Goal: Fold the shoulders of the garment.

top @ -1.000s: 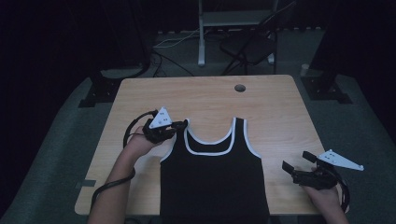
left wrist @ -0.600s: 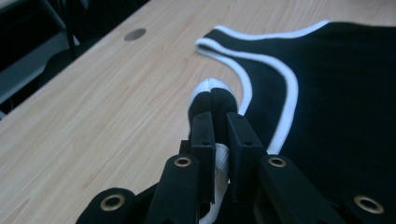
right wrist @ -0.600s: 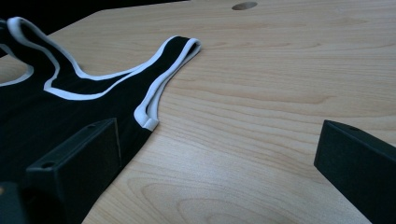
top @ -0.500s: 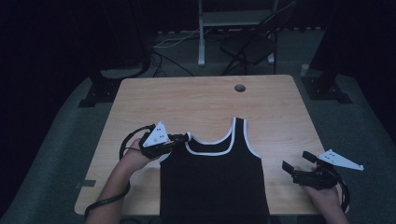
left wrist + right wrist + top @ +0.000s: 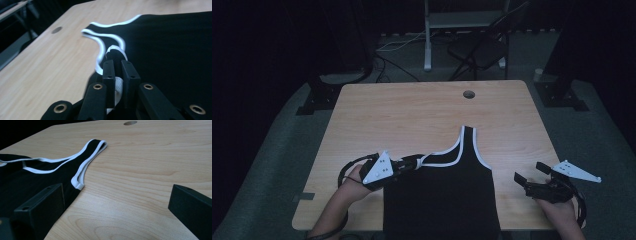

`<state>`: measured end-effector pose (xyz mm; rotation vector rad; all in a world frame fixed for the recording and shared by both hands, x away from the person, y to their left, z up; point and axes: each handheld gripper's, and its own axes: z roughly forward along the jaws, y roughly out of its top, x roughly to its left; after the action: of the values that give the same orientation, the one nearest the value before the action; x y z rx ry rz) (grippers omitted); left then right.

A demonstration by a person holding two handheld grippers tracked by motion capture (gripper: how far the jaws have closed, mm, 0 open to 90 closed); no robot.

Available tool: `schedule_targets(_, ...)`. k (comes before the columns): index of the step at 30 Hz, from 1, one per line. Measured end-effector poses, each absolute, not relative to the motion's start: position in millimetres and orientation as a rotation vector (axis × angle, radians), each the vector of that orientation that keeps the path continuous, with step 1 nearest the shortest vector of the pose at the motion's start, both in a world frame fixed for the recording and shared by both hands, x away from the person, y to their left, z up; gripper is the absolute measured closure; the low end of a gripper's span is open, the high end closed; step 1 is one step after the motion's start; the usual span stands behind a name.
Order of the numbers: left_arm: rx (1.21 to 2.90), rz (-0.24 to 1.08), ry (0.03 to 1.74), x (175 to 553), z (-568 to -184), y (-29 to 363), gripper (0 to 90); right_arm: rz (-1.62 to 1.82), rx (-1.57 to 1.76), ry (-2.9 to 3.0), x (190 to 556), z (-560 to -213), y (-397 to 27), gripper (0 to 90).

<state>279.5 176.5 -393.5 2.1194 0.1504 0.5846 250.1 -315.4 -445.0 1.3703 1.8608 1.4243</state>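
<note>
A black tank top with white trim lies on the wooden table, its hem at the near edge. My left gripper is shut on the top's left shoulder strap, which bunches between the jaws in the left gripper view, where the gripper points along the neckline. The right strap still lies flat and points away from me. My right gripper rests open beside the top's right side, its jaws wide apart over bare wood, with the strap ahead of it.
A round cable hole sits near the table's far edge. A dark chair and a white stand are on the floor beyond. Bare wood spreads across the table's far half and left side.
My left gripper has drawn the left strap toward the near edge, so the neckline now slants down to the left. The right gripper has stayed put.
</note>
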Motion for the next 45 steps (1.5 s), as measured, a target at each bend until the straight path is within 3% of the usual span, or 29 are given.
schedule_targets(20,2.199,0.426,0.103,250,-425,186,81.3,1.423,1.376,1.859,250,-445,-315,0.3)
schedule_targets(21,2.206,0.42,0.099,250,-427,187,79.8,1.423,1.377,1.859,250,-445,-315,0.4)
schedule_targets(27,2.258,0.308,0.099,251,-427,184,41.8,1.422,1.376,1.858,250,-445,-315,0.3)
schedule_targets(30,2.205,0.31,0.152,259,-421,190,30.4,1.422,1.376,1.858,250,-445,-315,0.3)
schedule_targets(35,2.215,0.359,0.266,277,-424,189,30.4,1.421,1.373,1.861,250,-445,-315,0.4)
schedule_targets(45,2.163,0.288,0.278,288,-424,178,30.4,1.42,1.375,1.858,250,-445,-315,0.3)
